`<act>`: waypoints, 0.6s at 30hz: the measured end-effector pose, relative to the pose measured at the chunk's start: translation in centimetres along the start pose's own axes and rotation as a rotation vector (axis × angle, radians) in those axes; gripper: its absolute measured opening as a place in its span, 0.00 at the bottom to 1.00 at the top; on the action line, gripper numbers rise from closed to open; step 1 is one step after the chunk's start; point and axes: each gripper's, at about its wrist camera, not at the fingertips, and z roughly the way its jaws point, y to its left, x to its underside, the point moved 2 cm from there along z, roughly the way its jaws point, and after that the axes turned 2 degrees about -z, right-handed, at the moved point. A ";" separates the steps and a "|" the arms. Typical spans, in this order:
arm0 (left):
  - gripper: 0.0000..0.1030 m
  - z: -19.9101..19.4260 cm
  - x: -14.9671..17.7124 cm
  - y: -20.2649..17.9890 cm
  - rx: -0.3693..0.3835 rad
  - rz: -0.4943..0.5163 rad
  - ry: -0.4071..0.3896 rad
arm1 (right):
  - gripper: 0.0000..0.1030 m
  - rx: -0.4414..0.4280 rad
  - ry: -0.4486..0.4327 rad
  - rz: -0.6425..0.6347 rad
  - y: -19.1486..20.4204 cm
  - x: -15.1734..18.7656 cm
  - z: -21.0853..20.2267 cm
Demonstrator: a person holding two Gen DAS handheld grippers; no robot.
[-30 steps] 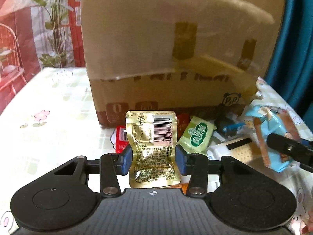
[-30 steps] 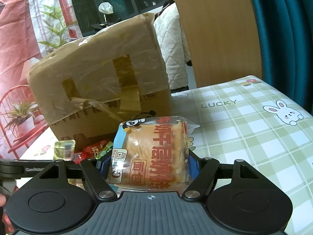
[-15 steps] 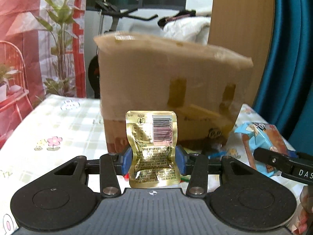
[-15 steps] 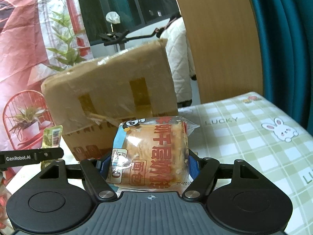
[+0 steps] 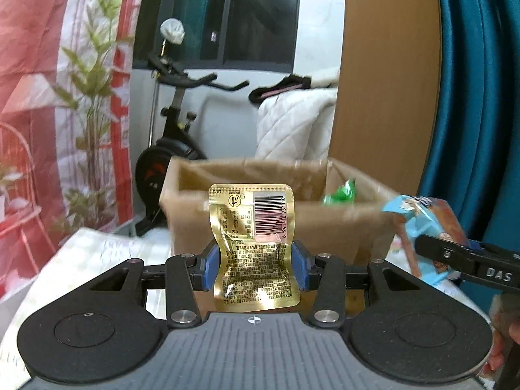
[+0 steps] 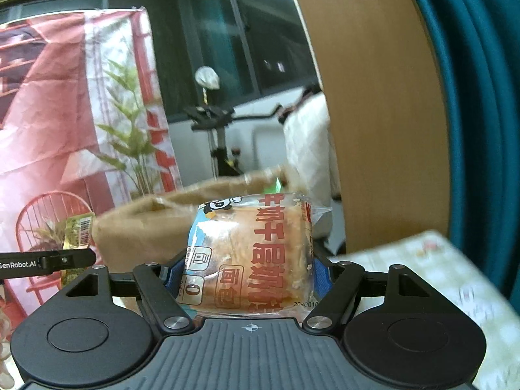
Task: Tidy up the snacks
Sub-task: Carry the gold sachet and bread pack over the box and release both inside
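Note:
My left gripper (image 5: 253,266) is shut on a gold foil snack packet (image 5: 255,247) and holds it upright, level with the rim of an open cardboard box (image 5: 325,224) just ahead. A green snack (image 5: 341,191) lies inside the box. My right gripper (image 6: 248,273) is shut on a clear-wrapped bread pack (image 6: 256,256) with red characters, near the same box (image 6: 143,227). The bread pack also shows at the right of the left wrist view (image 5: 422,224); the gold packet shows at the left of the right wrist view (image 6: 76,234).
The box stands on a table with a green checked cloth (image 6: 438,276). Behind it are an exercise bike (image 5: 175,123), a white quilted cover (image 5: 292,126), a wooden panel (image 5: 383,97) and a teal curtain (image 5: 477,97). A potted plant and red chair are at the left.
Both grippers have risen with their snacks from the table beside the box to the level of its open top. The loose snacks on the table have dropped out of view.

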 end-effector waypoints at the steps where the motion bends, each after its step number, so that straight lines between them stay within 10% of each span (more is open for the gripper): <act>1: 0.47 0.3 -0.7 0.1 0.006 0.003 -0.006 | 0.67 -0.010 -0.007 -0.008 0.2 -1.0 0.6; 18: 0.47 10.6 -8.4 2.6 -0.008 0.044 0.047 | 0.67 -0.065 0.095 -0.216 3.7 -8.7 16.2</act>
